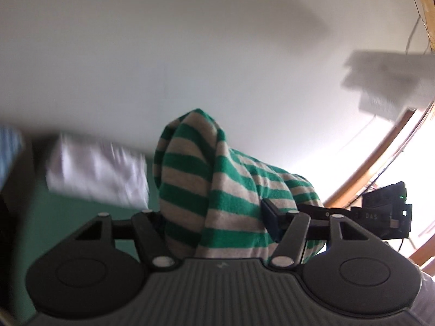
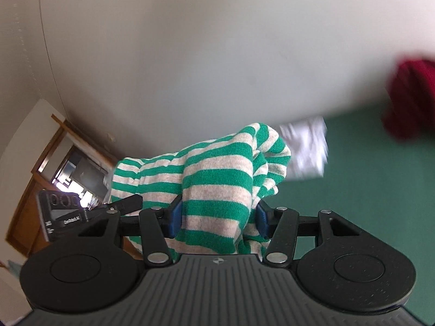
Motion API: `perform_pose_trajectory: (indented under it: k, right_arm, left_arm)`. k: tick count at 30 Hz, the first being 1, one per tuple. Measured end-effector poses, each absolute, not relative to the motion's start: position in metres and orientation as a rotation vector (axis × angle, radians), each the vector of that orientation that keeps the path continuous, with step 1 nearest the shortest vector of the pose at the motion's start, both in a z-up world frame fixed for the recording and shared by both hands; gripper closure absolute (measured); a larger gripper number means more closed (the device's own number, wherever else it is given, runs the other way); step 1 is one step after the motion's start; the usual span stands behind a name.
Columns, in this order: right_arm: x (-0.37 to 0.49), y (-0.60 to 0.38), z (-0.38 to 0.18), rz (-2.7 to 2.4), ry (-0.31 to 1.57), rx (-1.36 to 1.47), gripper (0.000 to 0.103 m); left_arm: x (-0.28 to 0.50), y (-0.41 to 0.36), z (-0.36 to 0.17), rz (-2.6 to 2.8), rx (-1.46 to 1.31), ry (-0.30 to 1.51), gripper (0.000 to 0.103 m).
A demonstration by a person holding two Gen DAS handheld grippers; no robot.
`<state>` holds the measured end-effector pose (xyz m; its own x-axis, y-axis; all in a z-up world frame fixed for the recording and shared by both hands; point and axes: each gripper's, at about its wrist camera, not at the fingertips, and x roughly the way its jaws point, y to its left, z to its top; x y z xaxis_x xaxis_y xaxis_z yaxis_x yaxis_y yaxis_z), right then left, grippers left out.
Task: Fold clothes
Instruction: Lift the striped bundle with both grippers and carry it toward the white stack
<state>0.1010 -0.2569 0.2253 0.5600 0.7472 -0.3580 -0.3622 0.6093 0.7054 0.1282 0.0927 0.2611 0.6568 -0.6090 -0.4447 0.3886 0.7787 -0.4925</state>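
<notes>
A green and beige striped garment [image 1: 212, 179] is held up in the air between both grippers, bunched and draped over their fingers. My left gripper [image 1: 214, 217] is shut on one part of it; its left finger is hidden under the cloth. My right gripper [image 2: 217, 216] is shut on another part of the same striped garment [image 2: 214, 187], with blue pads [image 2: 176, 216] pressing the cloth from both sides. Each gripper shows at the edge of the other's view.
A green table surface [image 2: 353, 179] lies below. A folded white cloth [image 1: 98, 171] rests on it, also in the right wrist view [image 2: 307, 149]. A dark red garment [image 2: 410, 100] lies at the right. A white wall fills the background, with wooden frames at the sides.
</notes>
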Motion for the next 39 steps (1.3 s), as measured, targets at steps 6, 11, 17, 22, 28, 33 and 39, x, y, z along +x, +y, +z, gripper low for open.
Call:
perform_pose_trajectory:
  k: [6, 11, 17, 22, 28, 33, 39]
  right_arm:
    - [0.19, -0.206, 0.236, 0.628, 0.585, 0.642, 0.048]
    - [0.249, -0.177, 0.205, 0.549, 0.567, 0.673, 0.048]
    - [0.301, -0.15, 0.136, 0.479, 0.624, 0.651, 0.048]
    - [0.332, -0.136, 0.077, 0.42, 0.686, 0.647, 0.048]
    - [0.359, -0.127, 0.019, 0.389, 0.761, 0.611, 0.048]
    - [0.384, -0.115, -0.009, 0.37, 0.725, 0.661, 0.046]
    - [0.352, -0.124, 0.0, 0.307, 0.566, 0.617, 0.035]
  left_arm:
    - [0.246, 0.124, 0.283, -0.595, -0.257, 0.578, 0.039]
    - [0.297, 0.17, 0.249, -0.604, -0.265, 0.616, 0.039]
    - [0.36, 0.198, 0.161, -0.608, -0.361, 0.709, 0.039]
    - [0.399, 0.211, 0.087, -0.602, -0.432, 0.8, 0.039]
    - [0.424, 0.217, 0.019, -0.574, -0.467, 0.893, 0.036]
    - [0.434, 0.22, -0.003, -0.558, -0.482, 0.856, 0.017]
    - [0.42, 0.245, 0.014, -0.547, -0.432, 0.78, 0.014]
